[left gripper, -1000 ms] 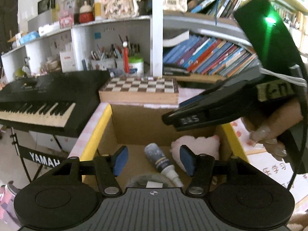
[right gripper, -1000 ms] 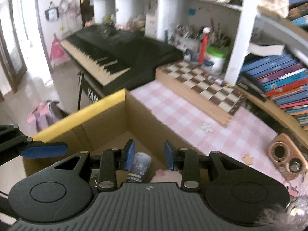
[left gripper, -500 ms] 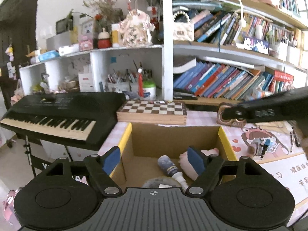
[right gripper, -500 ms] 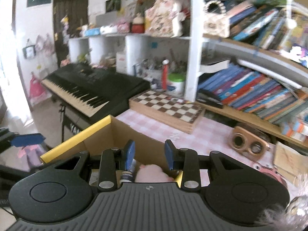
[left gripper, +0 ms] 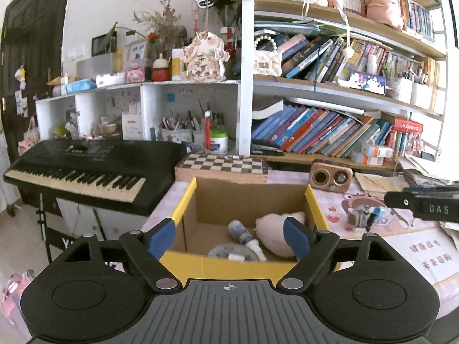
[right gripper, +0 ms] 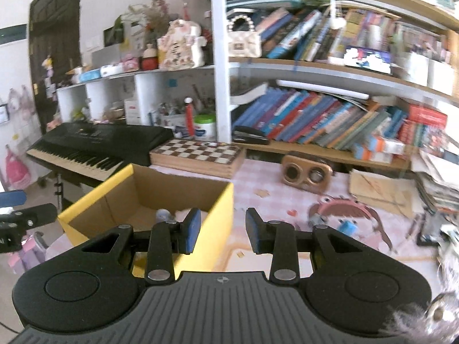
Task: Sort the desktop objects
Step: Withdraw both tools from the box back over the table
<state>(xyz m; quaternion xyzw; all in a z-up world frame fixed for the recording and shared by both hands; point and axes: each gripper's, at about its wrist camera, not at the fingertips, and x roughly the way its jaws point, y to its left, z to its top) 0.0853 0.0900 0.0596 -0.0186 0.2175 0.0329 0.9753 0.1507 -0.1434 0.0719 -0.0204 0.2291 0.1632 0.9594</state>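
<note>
Our left gripper point(left gripper: 229, 236) is opening wide and our right gripper point(right gripper: 221, 230) is opening a little; both hold nothing. The small bottle point(left gripper: 243, 232) and pink plush toy point(left gripper: 274, 229) lie in the cardboard box point(left gripper: 246, 197).

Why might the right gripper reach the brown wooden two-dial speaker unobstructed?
Probably yes: the right gripper, opening and empty, faces bare pink checked tablecloth leading to the speaker; the cardboard box sits aside.

Both wrist views look slightly downward, sharing the cardboard box point(left gripper: 249, 200) and bookshelf point(right gripper: 330, 80).
</note>
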